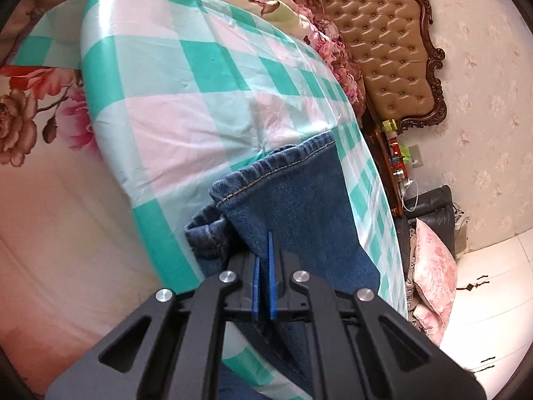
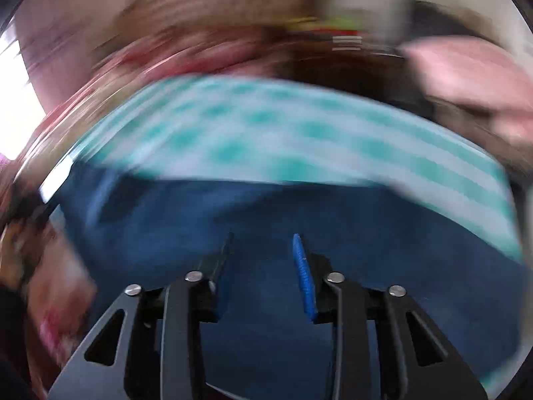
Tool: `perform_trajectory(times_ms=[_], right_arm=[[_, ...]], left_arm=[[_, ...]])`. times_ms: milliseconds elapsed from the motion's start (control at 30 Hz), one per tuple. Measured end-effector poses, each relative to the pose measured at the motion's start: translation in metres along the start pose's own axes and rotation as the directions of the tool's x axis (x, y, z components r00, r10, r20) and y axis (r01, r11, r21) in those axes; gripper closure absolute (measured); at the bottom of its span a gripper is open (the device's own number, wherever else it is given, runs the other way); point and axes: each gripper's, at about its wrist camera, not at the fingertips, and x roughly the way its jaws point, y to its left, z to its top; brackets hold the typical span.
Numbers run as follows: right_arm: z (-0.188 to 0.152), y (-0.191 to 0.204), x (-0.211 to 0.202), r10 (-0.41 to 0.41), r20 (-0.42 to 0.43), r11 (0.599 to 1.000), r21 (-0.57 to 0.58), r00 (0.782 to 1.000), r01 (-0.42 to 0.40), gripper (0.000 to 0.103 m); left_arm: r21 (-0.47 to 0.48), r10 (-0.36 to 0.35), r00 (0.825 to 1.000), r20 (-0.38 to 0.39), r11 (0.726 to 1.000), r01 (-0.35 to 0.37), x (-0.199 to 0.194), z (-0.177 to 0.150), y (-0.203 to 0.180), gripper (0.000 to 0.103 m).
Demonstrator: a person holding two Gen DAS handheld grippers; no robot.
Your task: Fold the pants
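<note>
Left wrist view is sharp and daylit, with glare on the checked sheet [image 1: 200,76]. Right wrist view is heavily motion-blurred, white glare at its left edge; fisheye bends both.

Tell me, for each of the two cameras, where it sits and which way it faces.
Left wrist: sits on the left claw, facing along it across the checked sheet toward the tufted headboard; its blue pads pinch the jeans.
Right wrist: sits on the right claw, open, facing over the jeans; strongly blurred.
Shared: the jeans and the checked sheet.

Bare checked sheet [image 1: 206,76] beyond jeans [image 1: 293,206]; headboard [image 1: 376,33] behind.
</note>
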Motion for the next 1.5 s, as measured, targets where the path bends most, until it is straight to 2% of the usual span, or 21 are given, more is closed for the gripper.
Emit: perform_trajectory(times_ms=[100, 200, 467, 567, 600, 667, 733, 767, 833, 900, 933, 967, 1067, 1133, 1167, 1200, 1267, 1333, 1367, 1400, 1500], right_arm=[[0.024, 0.045, 0.072, -0.027, -0.087, 0.994, -0.108, 0.996, 0.017, 0.084], [0.033, 0.041, 0.121, -0.166, -0.118, 0.981, -0.117, 0.979, 0.152, 0.084], [0.044, 0.043, 0.130, -0.249, -0.086, 0.966, -0.100, 0.965, 0.240, 0.072], [0.063, 0.056, 0.117, -0.166, -0.058, 0.985, -0.049, 0.984, 0.164, 0.051], [0.070, 0.064, 0.112, -0.122, -0.049, 0.992, -0.041, 0.991, 0.120, 0.039], [0.081, 0.080, 0.104, -0.023, -0.054, 0.999, -0.024, 0.998, 0.022, 0.033], [0.095, 0.100, 0.100, 0.149, -0.079, 0.989, 0.020, 0.986, -0.148, 0.029], [0.100, 0.106, 0.101, 0.249, -0.094, 0.968, 0.063, 0.964, -0.244, 0.028], [0.110, 0.113, 0.104, 0.406, -0.118, 0.906, 0.179, 0.906, -0.383, 0.027], [0.113, 0.118, 0.110, 0.479, -0.126, 0.865, 0.236, 0.869, -0.443, 0.027], [0.111, 0.120, 0.115, 0.499, -0.140, 0.853, 0.249, 0.855, -0.458, 0.027], [0.109, 0.123, 0.119, 0.514, -0.155, 0.845, 0.261, 0.844, -0.467, 0.027], [0.099, 0.130, 0.134, 0.577, -0.193, 0.803, 0.315, 0.794, -0.507, 0.027], [0.094, 0.134, 0.140, 0.593, -0.202, 0.789, 0.336, 0.779, -0.514, 0.027], [0.093, 0.138, 0.143, 0.602, -0.204, 0.782, 0.345, 0.772, -0.519, 0.027], [0.094, 0.140, 0.144, 0.597, -0.196, 0.784, 0.348, 0.778, -0.514, 0.027], [0.097, 0.145, 0.144, 0.596, -0.170, 0.783, 0.342, 0.785, -0.520, 0.027], [0.103, 0.153, 0.148, 0.582, -0.177, 0.797, 0.320, 0.794, -0.513, 0.027], [0.104, 0.157, 0.149, 0.564, -0.187, 0.812, 0.302, 0.804, -0.500, 0.027], [0.106, 0.162, 0.152, 0.511, -0.197, 0.851, 0.257, 0.837, -0.459, 0.027], [0.110, 0.178, 0.162, 0.366, -0.217, 0.929, 0.138, 0.905, -0.343, 0.027]], left_arm=[[0.043, 0.058, 0.997, 0.045, 0.997, -0.060, -0.015, -0.007, 0.000, 0.099], [0.133, 0.098, 0.992, 0.074, 0.985, -0.107, -0.024, -0.014, -0.002, 0.099], [0.153, 0.037, 0.999, 0.035, 0.987, -0.041, -0.015, -0.005, 0.005, 0.097], [0.248, 0.101, 0.992, 0.075, 0.962, -0.117, -0.018, -0.011, -0.012, 0.098], [0.339, 0.141, 0.982, 0.127, 0.924, -0.176, -0.023, -0.021, -0.032, 0.100], [0.451, 0.176, 0.965, 0.193, 0.858, -0.247, -0.026, -0.039, -0.060, 0.100], [0.602, 0.194, 0.939, 0.283, 0.727, -0.331, -0.025, -0.072, -0.101, 0.100], [0.684, 0.183, 0.926, 0.331, 0.629, -0.369, -0.022, -0.098, -0.124, 0.100], [0.805, 0.125, 0.938, 0.324, 0.484, -0.343, -0.012, -0.143, -0.154, 0.100], [0.862, 0.100, 0.947, 0.304, 0.394, -0.319, -0.002, -0.175, -0.167, 0.099], [0.871, 0.089, 0.953, 0.288, 0.389, -0.300, 0.001, -0.183, -0.168, 0.099], [0.870, 0.082, 0.960, 0.267, 0.407, -0.277, 0.004, -0.185, -0.166, 0.100], [0.826, 0.076, 0.972, 0.221, 0.516, -0.228, 0.006, -0.170, -0.148, 0.100], [0.798, 0.066, 0.975, 0.212, 0.565, -0.212, -0.001, -0.157, -0.136, 0.100], [0.761, 0.047, 0.981, 0.188, 0.624, -0.176, -0.007, -0.144, -0.126, 0.099], [0.726, 0.027, 0.986, 0.163, 0.674, -0.138, -0.010, -0.133, -0.118, 0.100], [0.581, -0.032, 0.990, 0.134, 0.812, -0.052, -0.022, -0.093, -0.088, 0.100], [0.472, -0.070, 0.989, 0.131, 0.882, 0.000, -0.029, -0.065, -0.061, 0.100], [0.428, -0.084, 0.989, 0.120, 0.903, 0.025, -0.030, -0.058, -0.053, 0.100], [0.376, -0.097, 0.990, 0.103, 0.925, 0.052, -0.029, -0.046, -0.039, 0.099], [0.307, -0.113, 0.991, 0.076, 0.948, 0.084, -0.029, -0.028, -0.022, 0.099]])
